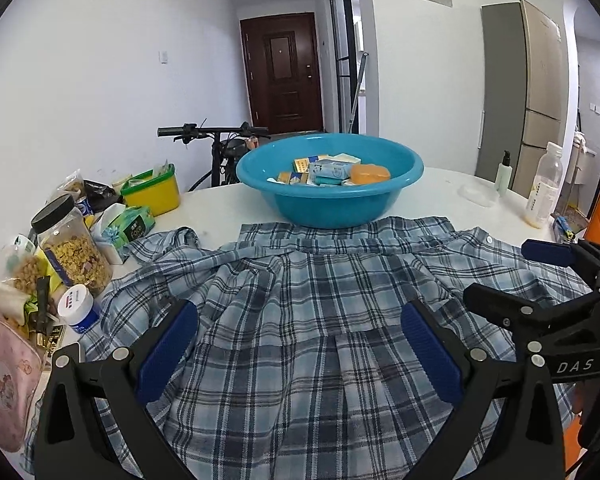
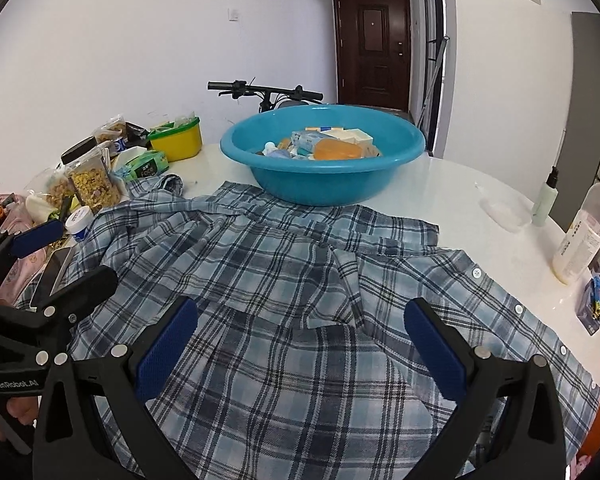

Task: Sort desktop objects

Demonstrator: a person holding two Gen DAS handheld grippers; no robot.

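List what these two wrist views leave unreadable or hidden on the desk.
- Basin contents: its rim hides the lower items in both views.
- Table under the plaid shirt: covered in both views.
- Pink pouch: cut off by the left wrist view's edge.
- Bottle label print: too small to read.
- Items behind the cereal jar: overlapped clutter.

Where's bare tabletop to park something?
Bare white table lies right of the blue basin, short of the clear lid and bottles. A smaller strip sits between basin and yellow tub. The left edge is crowded with jars; the plaid shirt fills the front.
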